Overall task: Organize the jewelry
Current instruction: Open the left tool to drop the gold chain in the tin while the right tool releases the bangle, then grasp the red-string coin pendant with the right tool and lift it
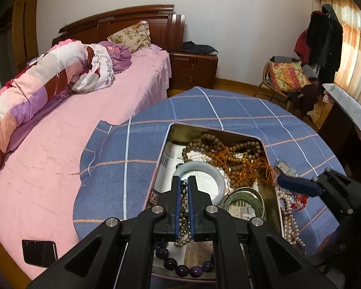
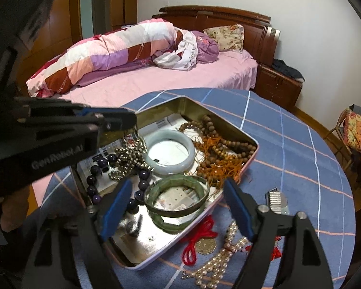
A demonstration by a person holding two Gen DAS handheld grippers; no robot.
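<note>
The rectangular metal tin point(image 2: 231, 127) is sitting on the blue checked cloth point(image 2: 288, 144), and both grippers are tilting down toward it. The left gripper point(image 1: 184, 192) is hanging over the tin's near-left part, its jaws pinched tight on a strand of small silvery metal beads point(image 2: 128, 156) trailing down into the tin. The right gripper point(image 2: 178, 207) is hovering over the tin's near edge, jaws standing wide and gripping nothing, the dark green bangle point(image 2: 175, 192) lying in the tin between its fingers.
</note>
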